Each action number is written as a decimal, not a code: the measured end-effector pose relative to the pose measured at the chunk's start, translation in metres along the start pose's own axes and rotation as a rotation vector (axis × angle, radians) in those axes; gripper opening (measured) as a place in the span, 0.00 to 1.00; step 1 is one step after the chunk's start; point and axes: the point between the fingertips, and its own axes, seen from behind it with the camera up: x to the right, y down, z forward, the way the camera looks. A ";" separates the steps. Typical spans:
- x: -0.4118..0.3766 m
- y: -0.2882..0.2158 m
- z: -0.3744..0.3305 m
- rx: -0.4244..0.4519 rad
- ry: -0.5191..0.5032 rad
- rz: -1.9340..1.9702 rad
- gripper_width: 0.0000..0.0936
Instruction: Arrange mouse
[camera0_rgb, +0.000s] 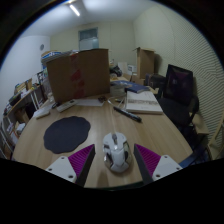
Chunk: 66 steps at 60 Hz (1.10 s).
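Sitting on the wooden worktop (100, 125), right between the two fingers of the claw (116, 162): a white and grey mouse (117, 152). Holding wide open, with a gap showing on each side of the mouse. Lying just ahead and off to the left: a round dark mouse pad (66, 133). Standing farther back: a big cardboard box (78, 73).

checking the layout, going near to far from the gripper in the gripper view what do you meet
gripper open with mouse between its fingers → black pen → open notebook → cardboard box
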 end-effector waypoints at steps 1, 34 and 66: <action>0.002 -0.001 0.005 0.002 0.001 0.000 0.86; 0.007 0.003 0.063 0.042 0.024 -0.042 0.49; -0.166 -0.154 0.060 0.256 -0.054 -0.028 0.47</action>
